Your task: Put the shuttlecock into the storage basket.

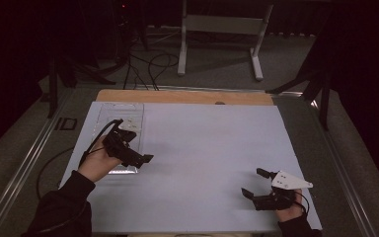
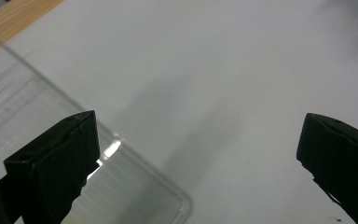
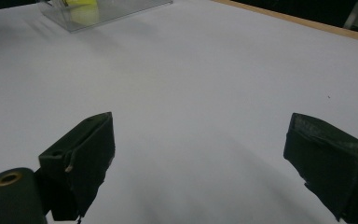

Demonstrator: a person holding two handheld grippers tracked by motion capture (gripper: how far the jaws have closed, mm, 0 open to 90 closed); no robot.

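- At the far left of the white-covered counter (image 1: 212,148), a flat, clear plastic tray with rounded corners (image 1: 128,112) lies on the sheet, its near end under the left gripper (image 1: 145,159); in the right gripper view it appears far off with something yellow inside it (image 3: 85,14), too blurred to identify
- Over that tray's near corner, the left gripper hangs with its jaws spread wide and nothing between them; in the left gripper view one black jaw sits above the glossy tray edge (image 2: 135,163) and the other over bare sheet
- Judging by this, the work looks barely started: the tray is not gripped, and a grasp of its rim seems to be what is left
- Across the middle, the counter cover is matt, smooth and pale, with a strip of light wood showing at the far edge (image 1: 182,96)
- Toward the near right corner, the right gripper (image 1: 255,182) rests low, well apart from the tray, jaws likewise wide apart and holding nothing; its blocky black jaw pads look rubbery and a little worn at the edges
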